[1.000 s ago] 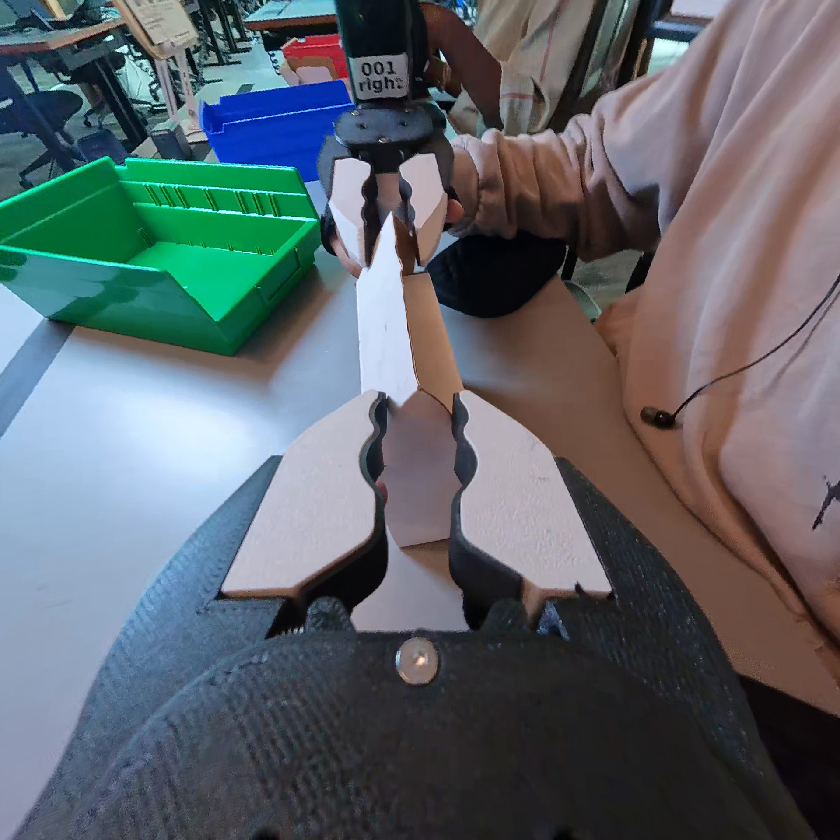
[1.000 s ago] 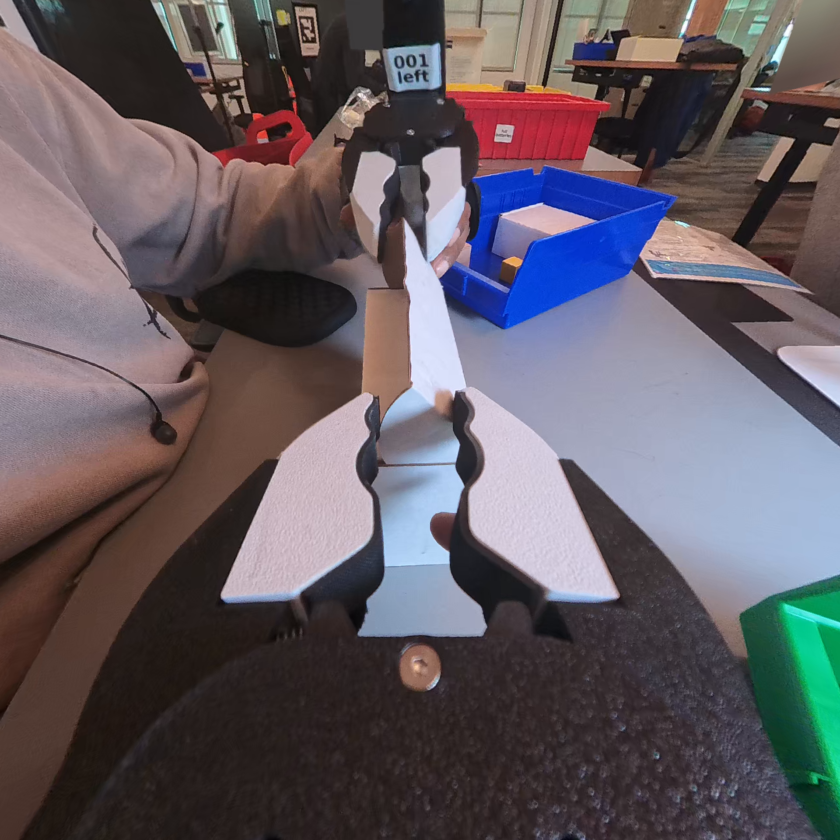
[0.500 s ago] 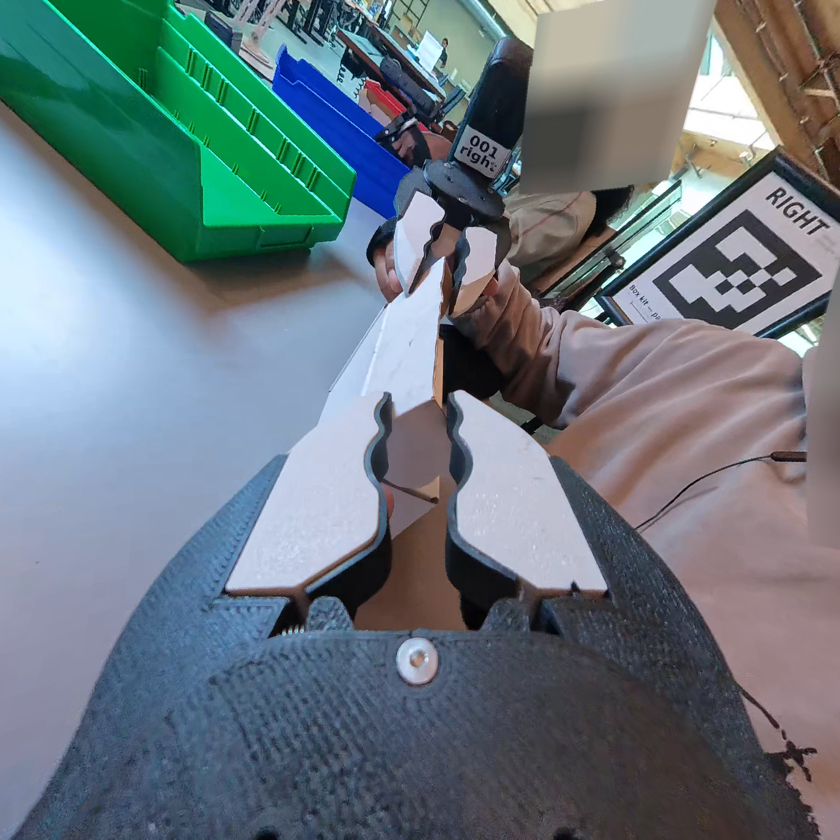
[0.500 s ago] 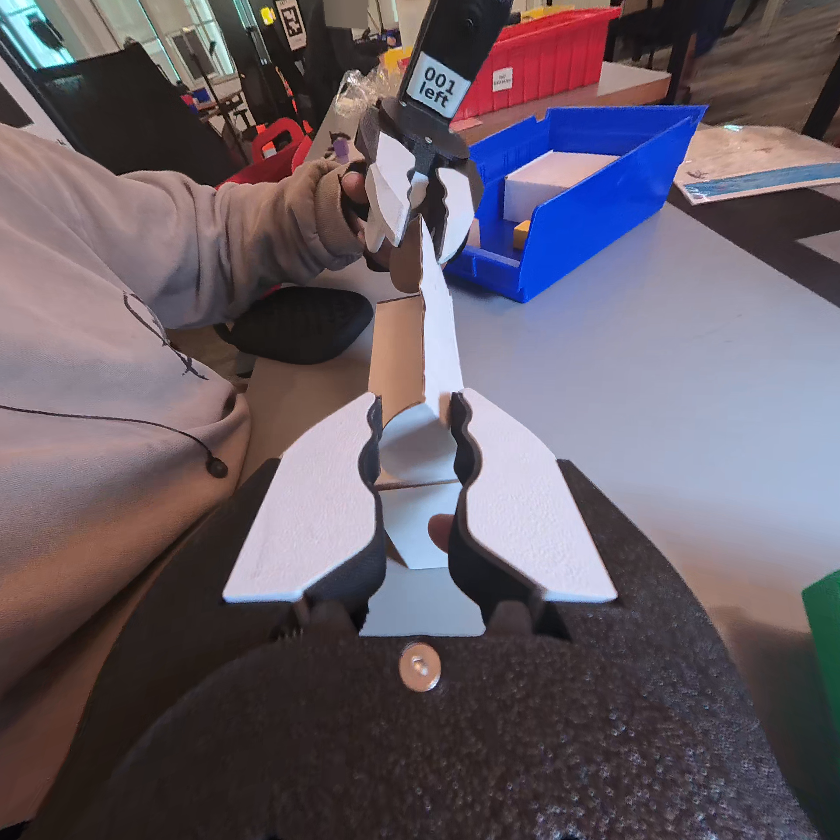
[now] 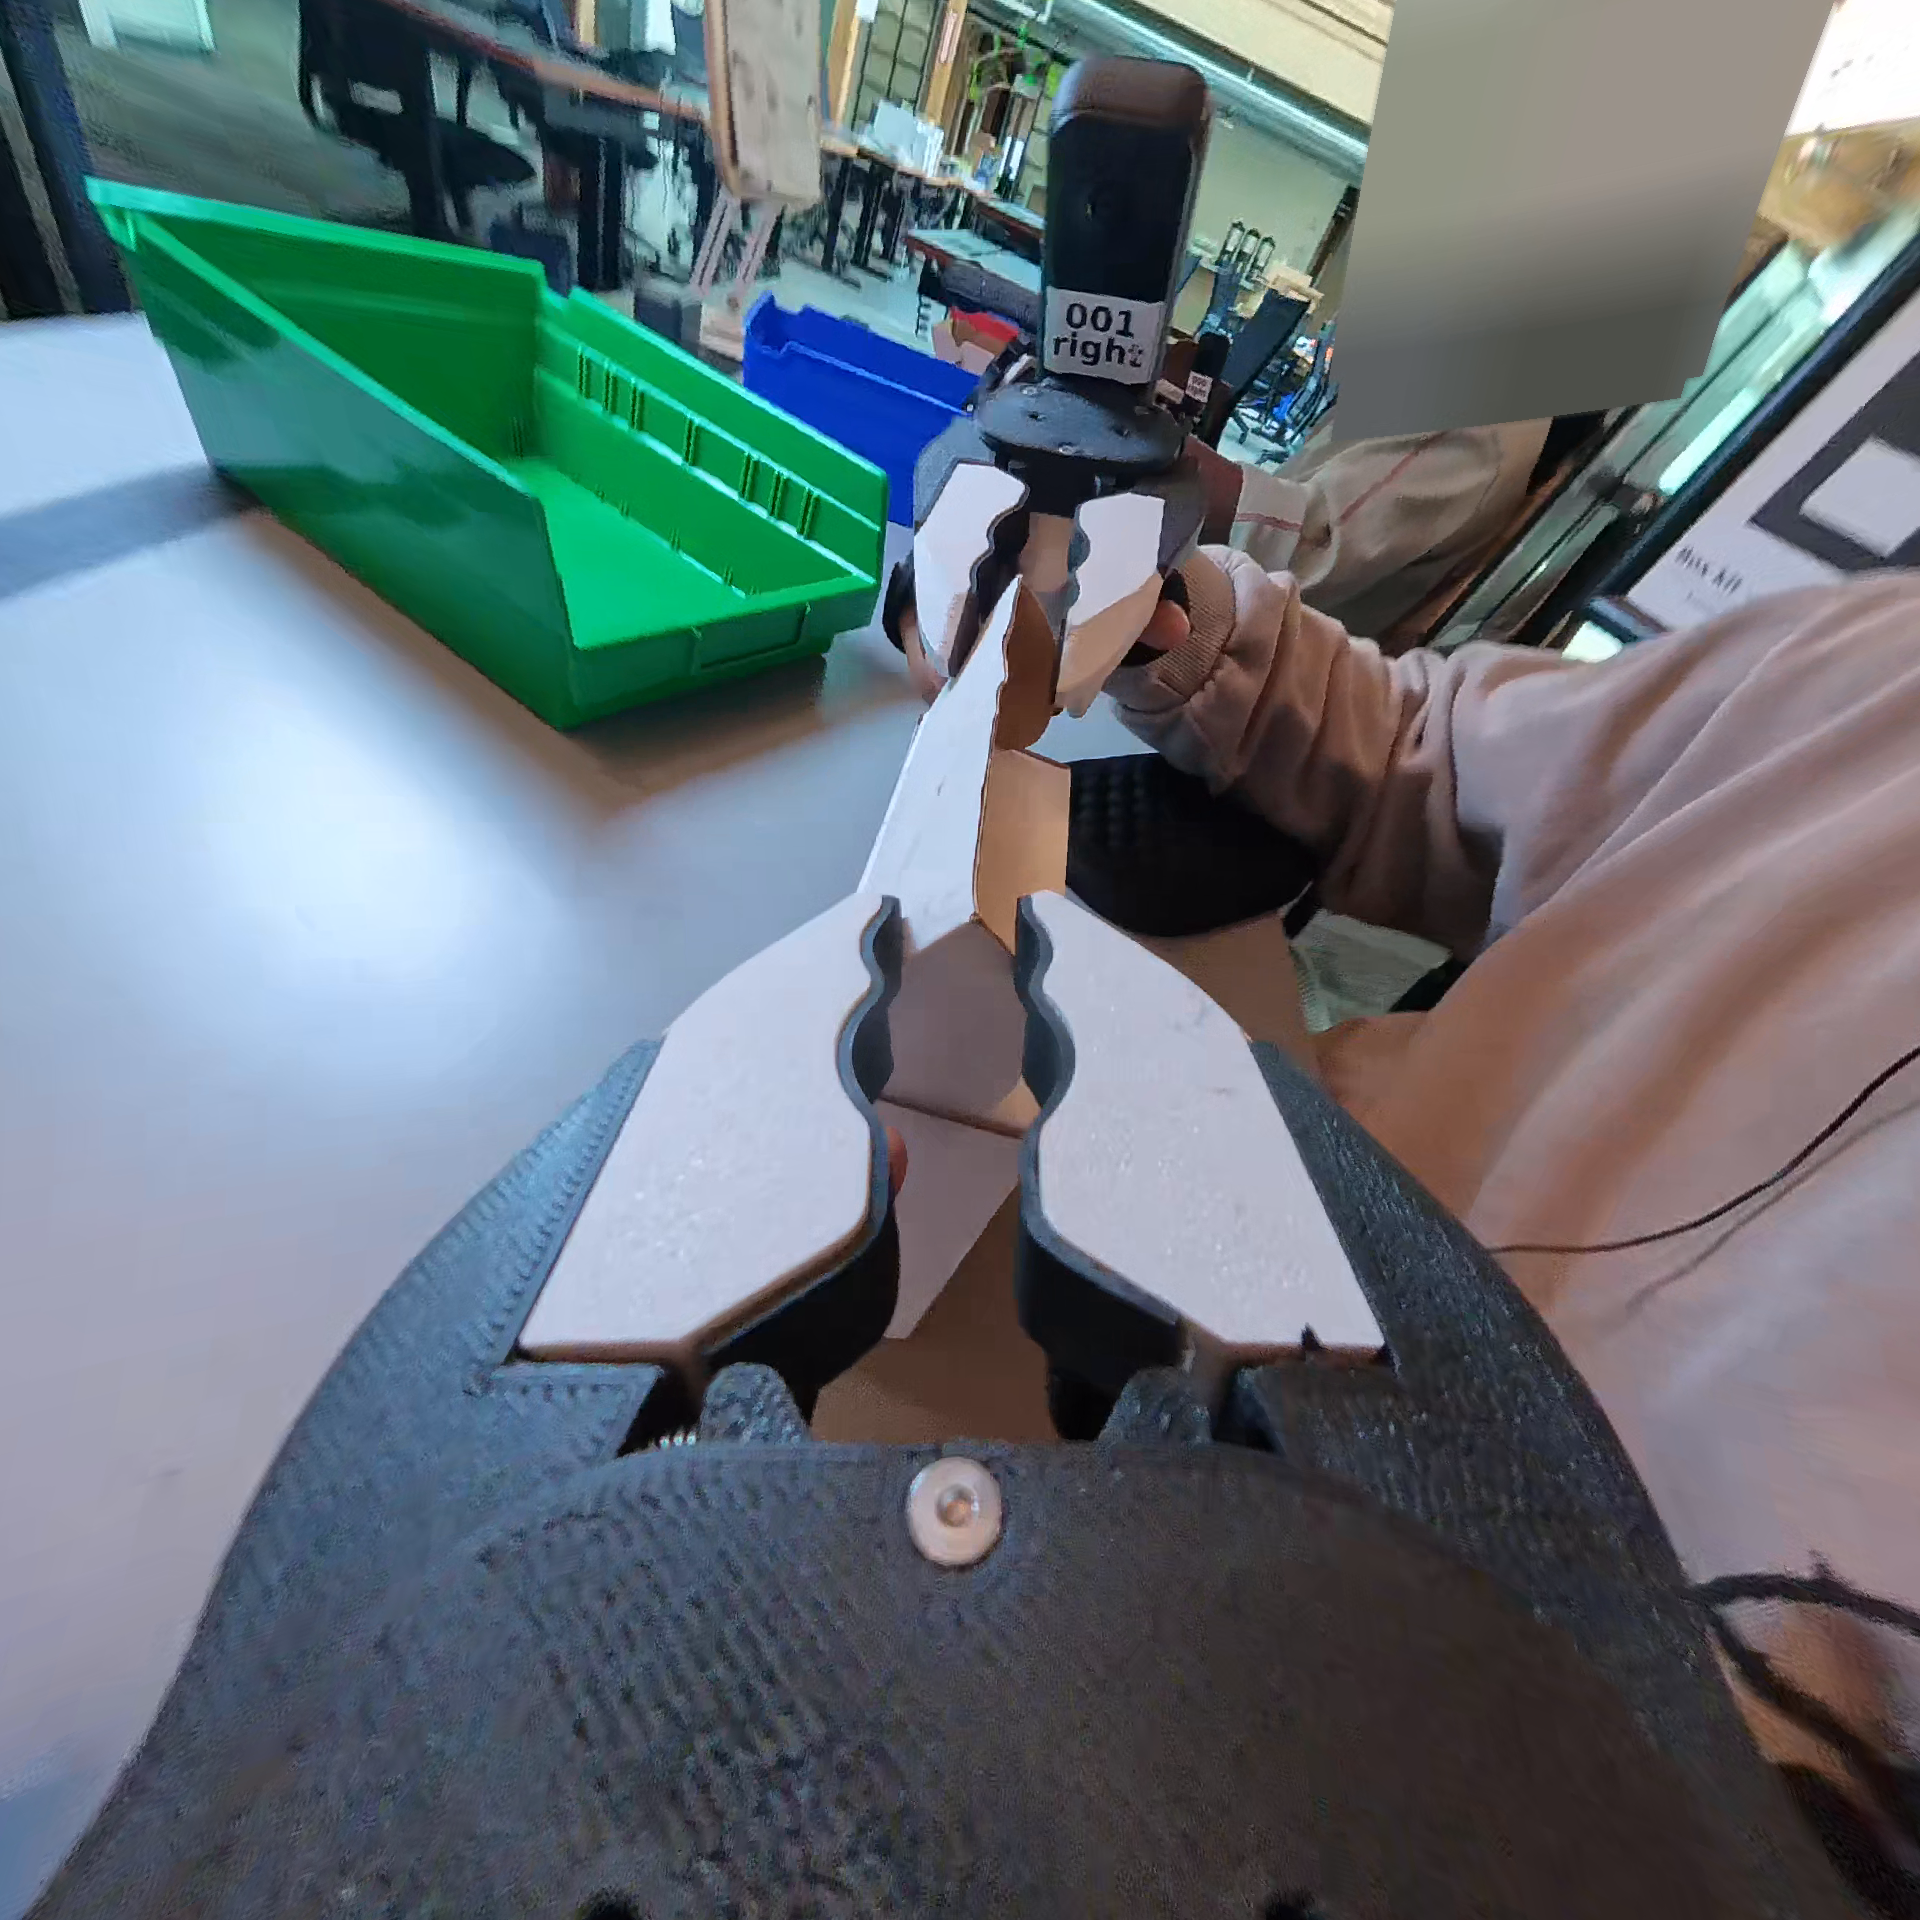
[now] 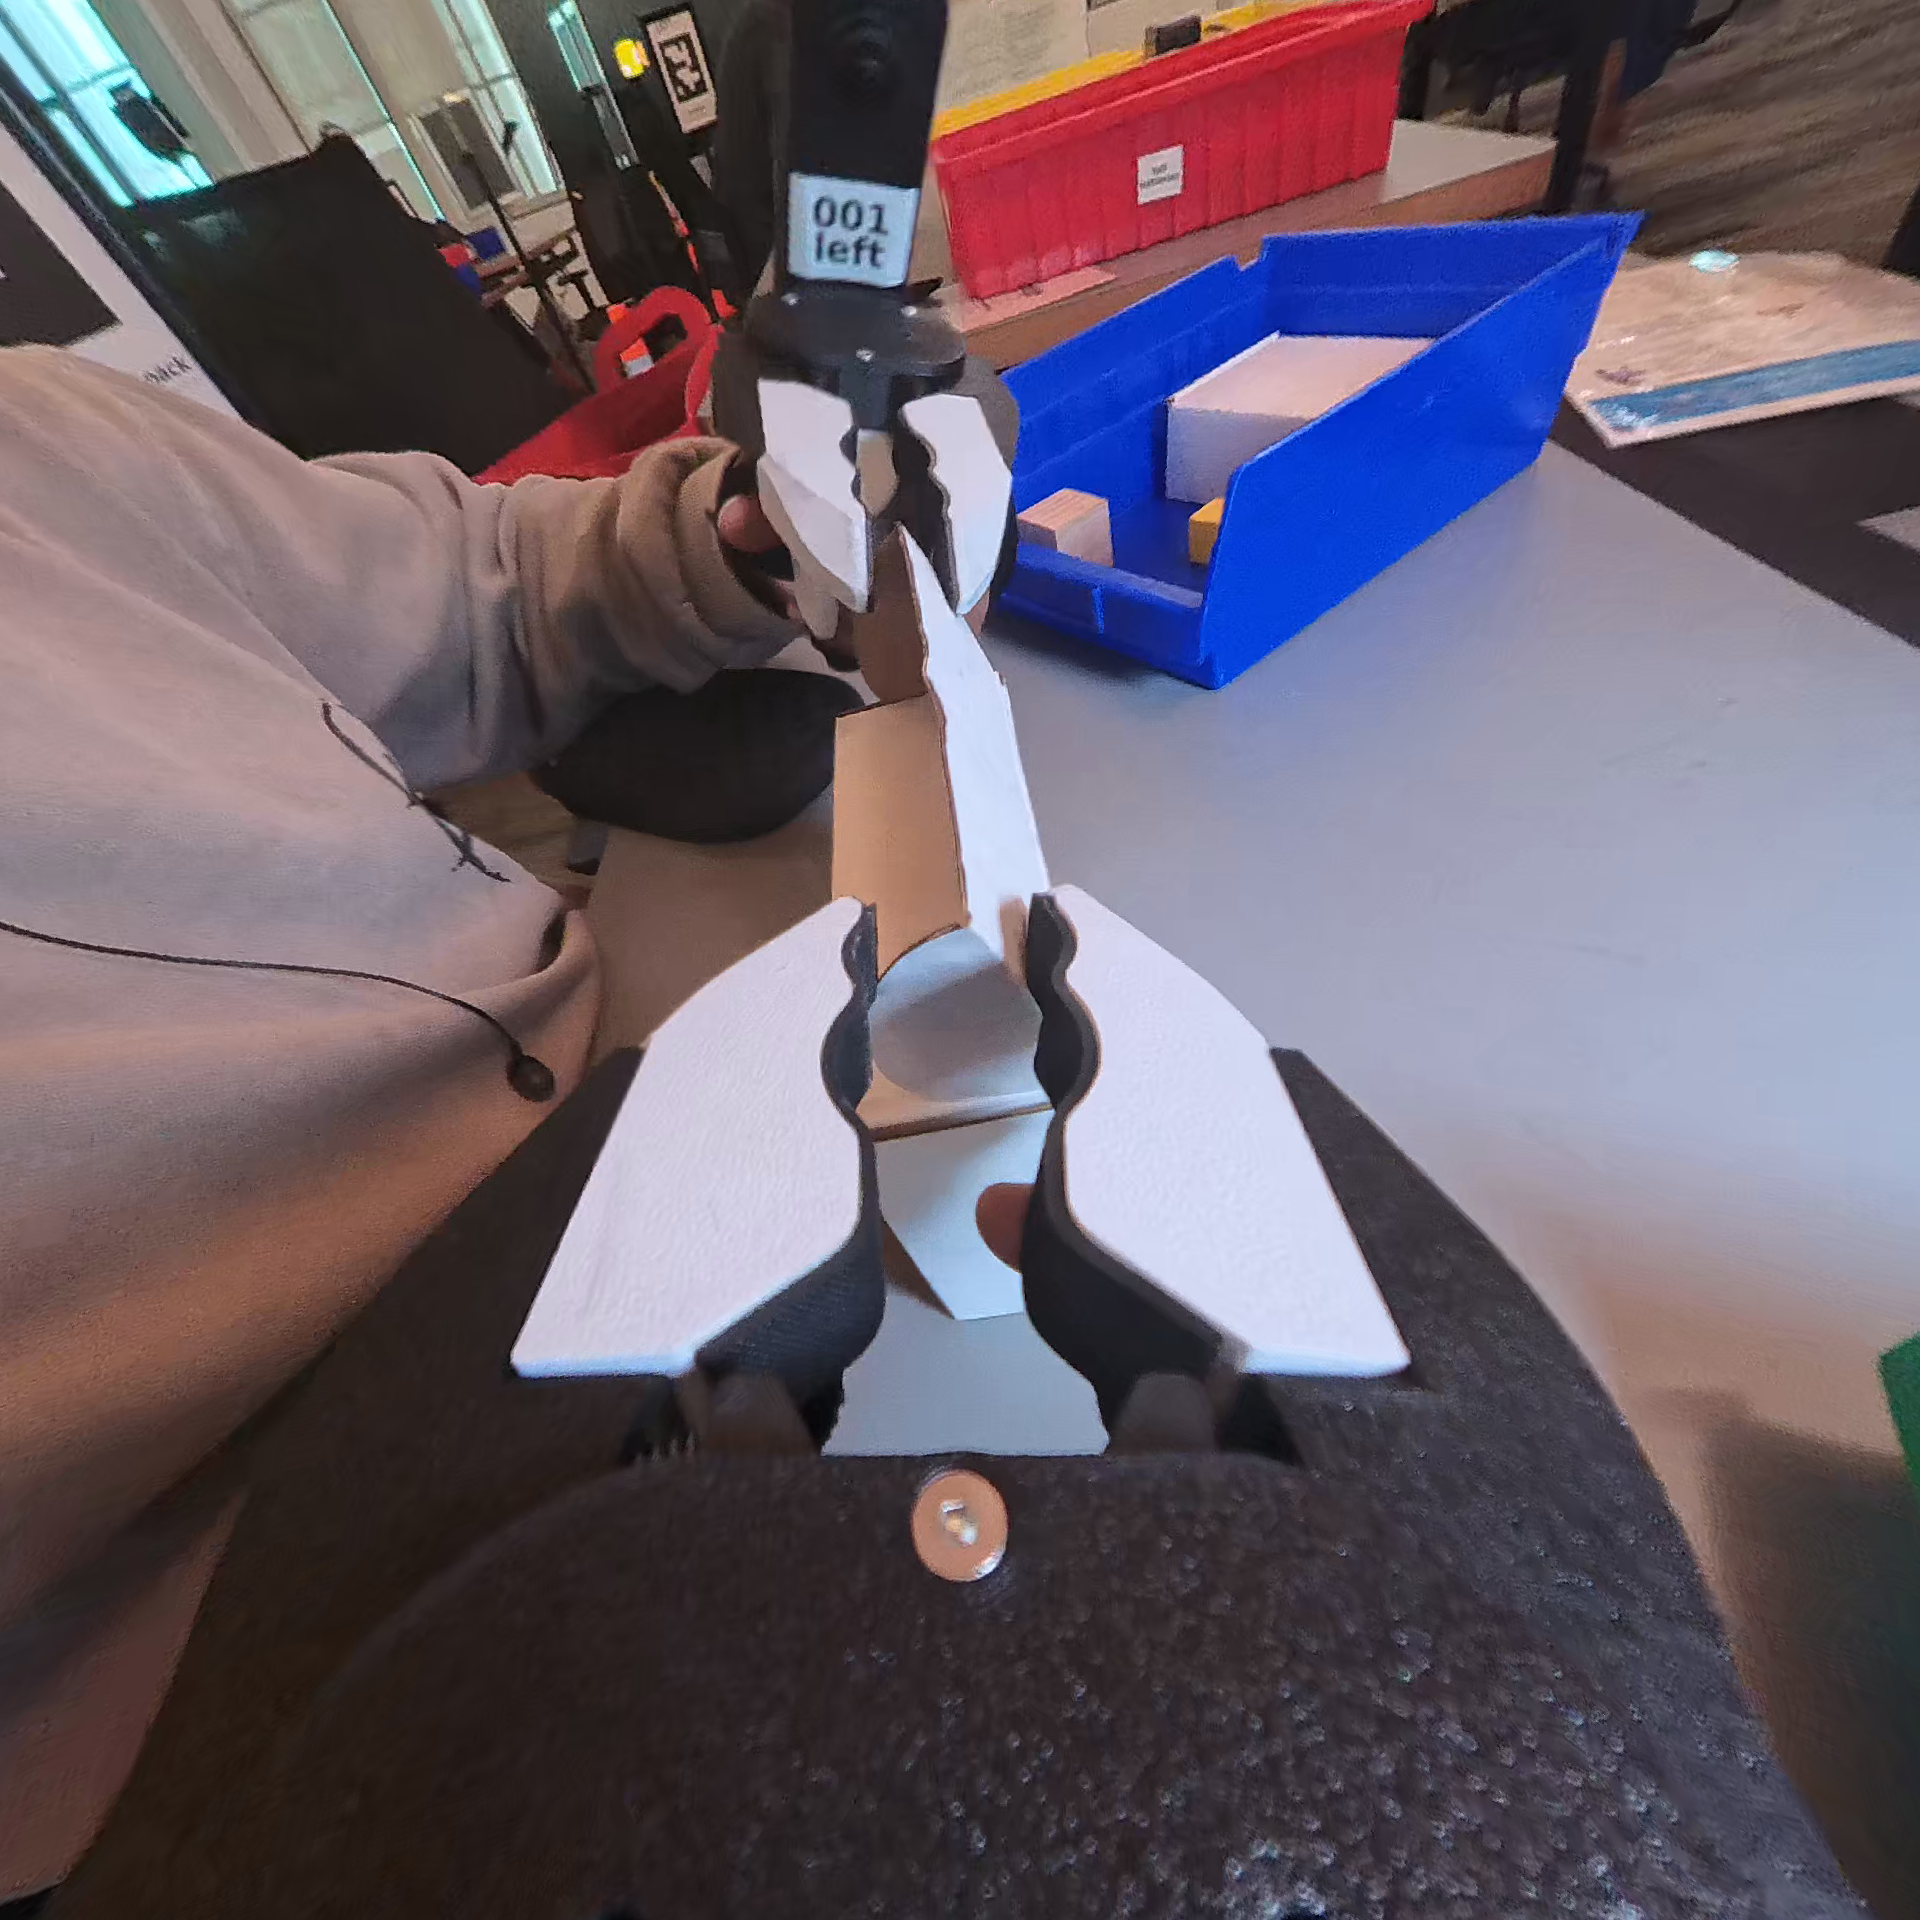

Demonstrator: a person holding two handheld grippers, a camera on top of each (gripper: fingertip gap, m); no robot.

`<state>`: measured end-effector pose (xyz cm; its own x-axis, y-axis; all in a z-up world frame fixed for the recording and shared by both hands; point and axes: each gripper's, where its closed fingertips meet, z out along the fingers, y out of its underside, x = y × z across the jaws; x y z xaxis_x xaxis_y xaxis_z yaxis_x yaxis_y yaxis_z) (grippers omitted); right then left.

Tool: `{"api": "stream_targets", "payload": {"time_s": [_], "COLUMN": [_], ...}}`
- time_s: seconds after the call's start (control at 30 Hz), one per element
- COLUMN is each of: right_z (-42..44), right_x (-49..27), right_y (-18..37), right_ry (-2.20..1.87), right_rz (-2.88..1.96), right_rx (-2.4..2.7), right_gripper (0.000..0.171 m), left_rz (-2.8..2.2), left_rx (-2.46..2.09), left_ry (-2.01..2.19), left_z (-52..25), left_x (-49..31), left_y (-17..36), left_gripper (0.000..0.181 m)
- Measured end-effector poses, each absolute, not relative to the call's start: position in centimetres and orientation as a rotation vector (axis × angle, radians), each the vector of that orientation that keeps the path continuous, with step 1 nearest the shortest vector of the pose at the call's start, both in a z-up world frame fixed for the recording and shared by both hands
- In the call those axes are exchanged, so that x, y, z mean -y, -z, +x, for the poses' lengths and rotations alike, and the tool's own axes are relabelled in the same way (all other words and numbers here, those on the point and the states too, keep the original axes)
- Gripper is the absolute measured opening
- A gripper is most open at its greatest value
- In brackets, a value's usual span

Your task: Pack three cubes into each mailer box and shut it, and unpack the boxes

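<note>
Now, far left on the grey table (image 5: 312, 935) sat the green bin (image 5: 582, 499), open end toward the centre, with the blue bin (image 5: 831, 384) just behind it. Centre stage, the left gripper (image 5: 951, 920) had its fingers closed in on one end flap of the flattened mailer box (image 5: 940, 810), white outside, brown inside. That box hung in the air above the table, stretched between the two tools. At its far end the right gripper (image 5: 1023, 613) was pinched onto the opposite flap, a hand wrapped round it. From the right gripper's own camera, the left gripper (image 6: 904, 561) showed nipped on the box (image 6: 977, 790) too. Further right, the blue bin (image 6: 1340, 499) held a white box (image 6: 1278, 405) and small cubes (image 6: 1070, 520).
</note>
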<state>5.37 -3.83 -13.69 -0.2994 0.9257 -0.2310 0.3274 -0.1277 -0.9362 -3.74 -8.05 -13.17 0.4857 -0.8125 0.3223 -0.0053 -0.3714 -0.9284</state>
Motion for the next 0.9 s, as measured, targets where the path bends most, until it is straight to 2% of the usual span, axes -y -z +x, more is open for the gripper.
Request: {"api": "stream_targets", "payload": {"time_s": [0.13, 0.5, 0.7, 0.83, 0.9], "right_z": [5.7, 6.0, 6.3, 6.5, 6.7], "right_x": [4.7, 4.3, 5.3, 6.1, 6.5], "right_y": [13.5, 13.7, 14.5, 15.9, 15.8], "right_ry": [-1.356, -1.515, -1.296, -1.045, -0.999], "right_rz": [-1.29, -1.316, -1.202, -1.033, -0.997], "right_rx": [1.602, 1.712, 1.756, 1.771, 1.777], "right_gripper": [0.027, 0.029, 0.027, 0.027, 0.029], "left_rz": [-1.608, -1.652, -1.548, -1.388, -1.355], "left_rx": [-0.812, -0.839, -0.919, -1.131, -1.218], "left_ry": [0.813, 0.873, 0.809, 0.575, 0.496], "left_z": [-3.5, -3.7, -3.4, -3.1, -2.9], "left_x": [9.1, 8.0, 9.3, 10.4, 11.0], "left_y": [13.5, 13.4, 14.1, 15.8, 15.9], "left_gripper": [0.021, 0.02, 0.02, 0.02, 0.028]}}
